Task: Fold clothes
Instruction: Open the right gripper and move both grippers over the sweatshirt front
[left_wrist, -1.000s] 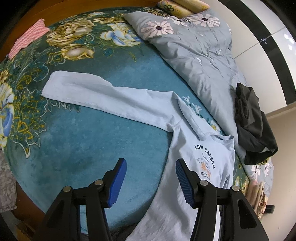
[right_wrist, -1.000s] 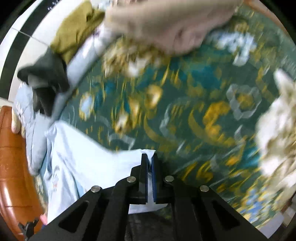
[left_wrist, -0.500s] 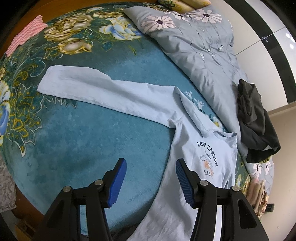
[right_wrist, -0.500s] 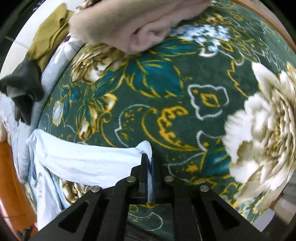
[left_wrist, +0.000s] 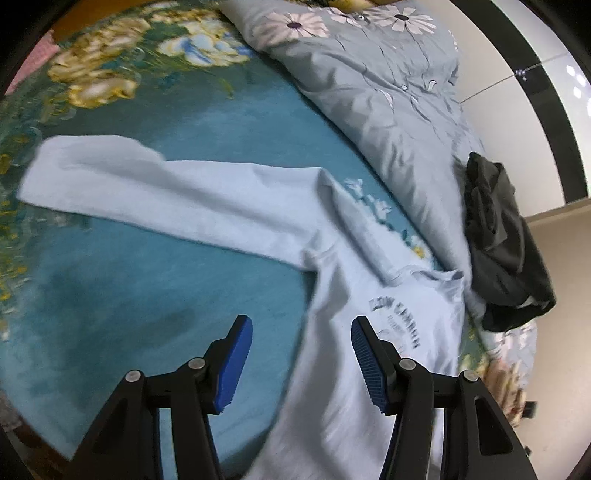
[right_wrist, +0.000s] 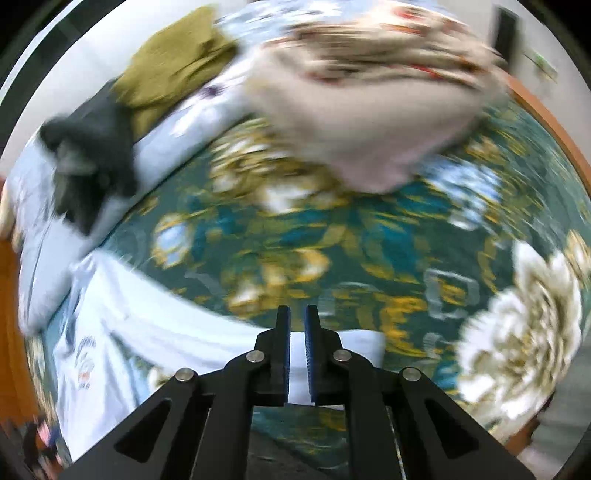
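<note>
A: What lies around the pale blue shirt (left_wrist: 369, 369)?

B: It is spread flat on the teal flowered blanket (left_wrist: 147, 295), chest print up, one long sleeve (left_wrist: 166, 195) stretched away from the body. Beyond the shirt's collar lies a grey quilt (left_wrist: 369, 85) with daisies, one of them. On that quilt, just past the collar, sits one dark bundle of clothing (left_wrist: 506, 243). In the right wrist view an olive garment (right_wrist: 173, 59) lies further along the quilt from the dark bundle, and a beige patterned pillow (right_wrist: 369, 110) sits beyond the shirt's other sleeve (right_wrist: 221, 332). At the far edge, well apart from the shirt, a strip of pink cloth (left_wrist: 29, 66) shows, too blurred to say more.

A: And the claws?

B: Two. The left gripper (left_wrist: 299, 360) hangs over the side seam of the shirt's body, its jaws standing moderately wide with nothing between them. One blue pad (left_wrist: 236, 365) is over bare blanket, the other over the shirt.

A: The right one?

B: The right gripper (right_wrist: 297, 350) is at the cuff end of that other sleeve. Its jaws are opening, only a narrow gap so far; pale cloth shows through the gap, but I cannot tell whether it sits between the pads or lies beneath them.

A: Anything blocking the shirt?

B: Only the grippers' own black arms across the lower part of each view. The right view is badly smeared.
</note>
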